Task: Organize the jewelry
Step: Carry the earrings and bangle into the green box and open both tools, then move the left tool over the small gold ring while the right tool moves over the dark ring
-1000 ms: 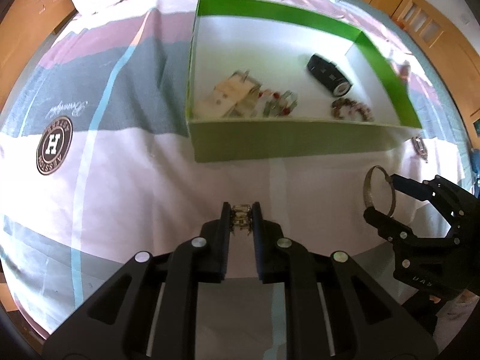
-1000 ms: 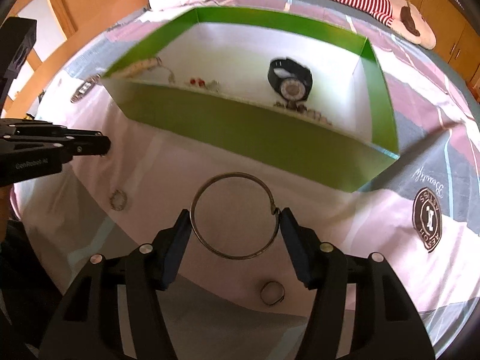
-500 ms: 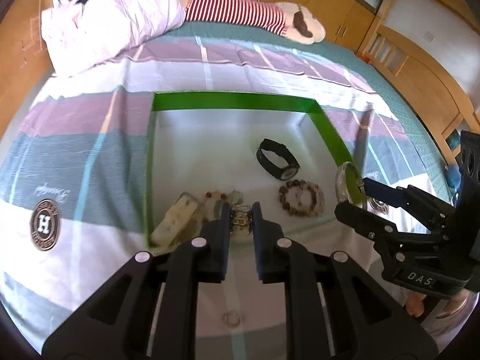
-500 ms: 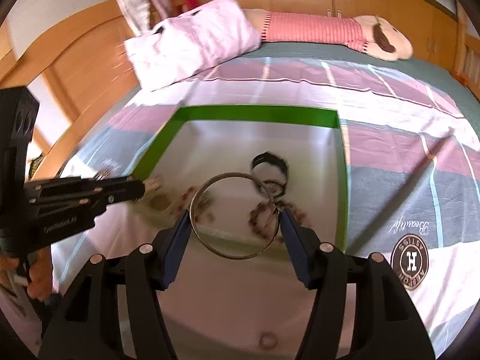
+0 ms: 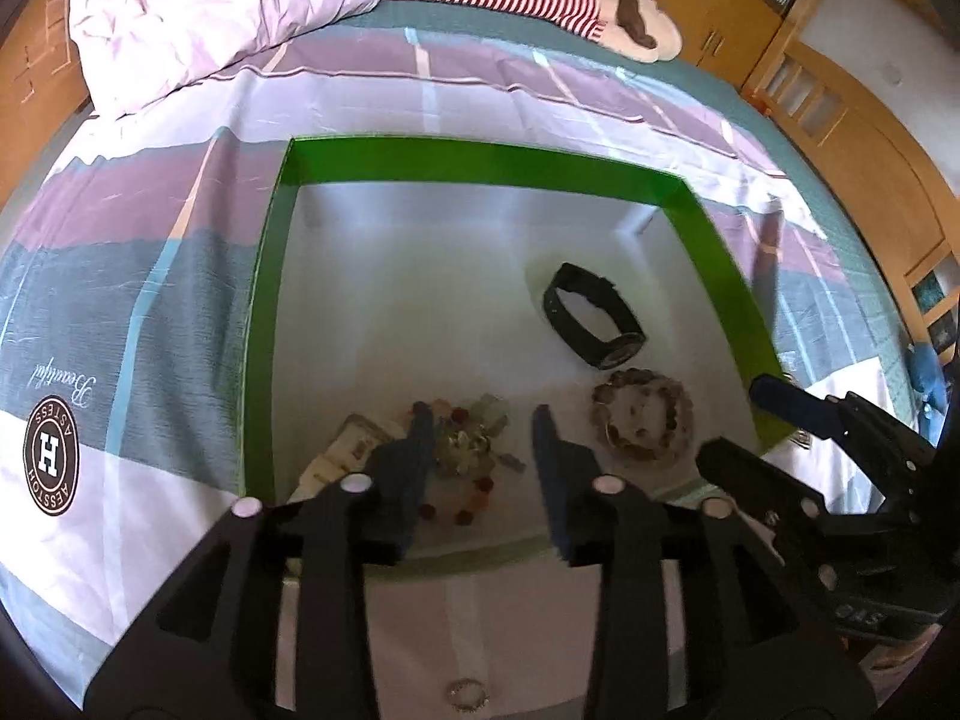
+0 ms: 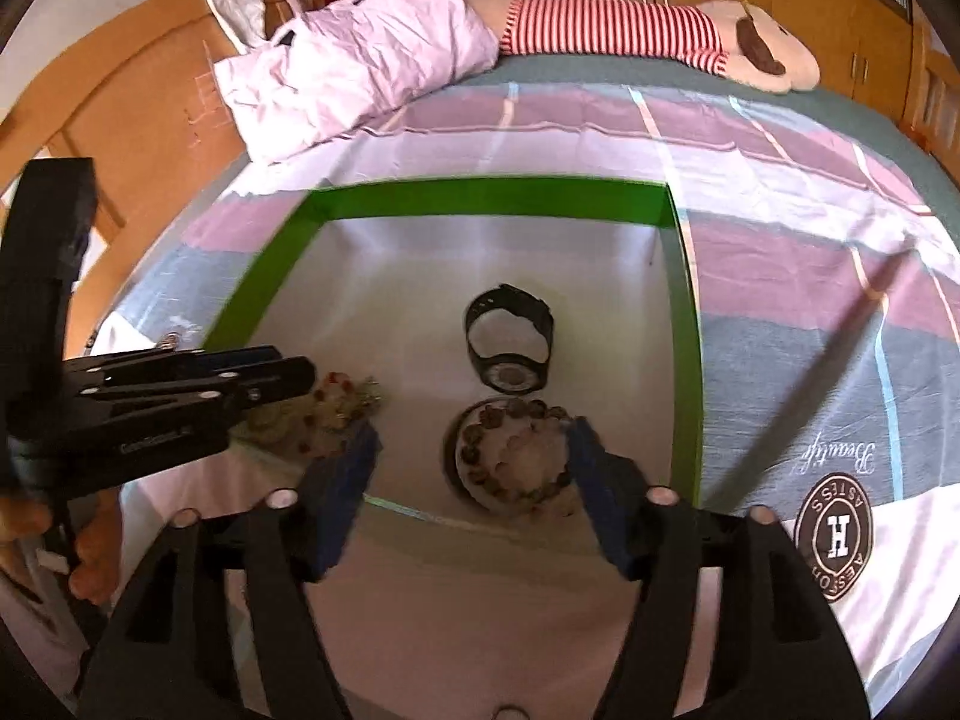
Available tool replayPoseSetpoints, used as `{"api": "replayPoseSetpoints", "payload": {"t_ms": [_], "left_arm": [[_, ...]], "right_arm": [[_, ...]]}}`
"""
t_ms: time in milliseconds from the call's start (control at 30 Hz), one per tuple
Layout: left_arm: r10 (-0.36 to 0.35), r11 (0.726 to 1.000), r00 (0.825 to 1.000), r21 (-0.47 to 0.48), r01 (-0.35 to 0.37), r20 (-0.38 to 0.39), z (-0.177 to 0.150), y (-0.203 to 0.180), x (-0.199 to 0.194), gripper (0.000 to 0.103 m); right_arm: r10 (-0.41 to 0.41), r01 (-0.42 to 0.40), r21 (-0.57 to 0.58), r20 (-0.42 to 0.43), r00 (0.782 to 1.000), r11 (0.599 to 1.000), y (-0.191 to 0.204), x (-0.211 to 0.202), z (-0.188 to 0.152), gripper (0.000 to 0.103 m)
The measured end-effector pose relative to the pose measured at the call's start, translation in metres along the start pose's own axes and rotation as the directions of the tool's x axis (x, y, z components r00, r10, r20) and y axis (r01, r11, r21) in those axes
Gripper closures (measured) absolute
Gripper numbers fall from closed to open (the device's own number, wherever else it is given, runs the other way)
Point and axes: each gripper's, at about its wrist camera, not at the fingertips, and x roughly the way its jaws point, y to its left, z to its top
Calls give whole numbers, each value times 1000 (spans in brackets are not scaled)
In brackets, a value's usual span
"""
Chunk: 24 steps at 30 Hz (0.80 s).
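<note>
Both my claws, left gripper (image 5: pixel 483 420) and right gripper (image 6: pixel 471 438), just opened, nothing held, over green box (image 5: pixel 480 159), watch (image 6: pixel 510 342) at 12 o'clock.

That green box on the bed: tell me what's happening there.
A person with a gripper in each hand is sorting jewelry into the green box. Both the left gripper and right gripper hang over its near end, jaws just opened, nothing pinched. A metal bangle lies around the beaded bracelet, near a black watch. Small rings remain on the bedsheet.
</note>
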Motion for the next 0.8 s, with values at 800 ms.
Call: {"api": "replayPoseSetpoints", "payload": {"t_ms": [800], "left_arm": [[124, 990, 966, 90, -106, -227, -96, 2, -9, 48]], "right_arm": [[-143, 74, -189, -387, 911, 979, 13, 15, -113, 65]]}}
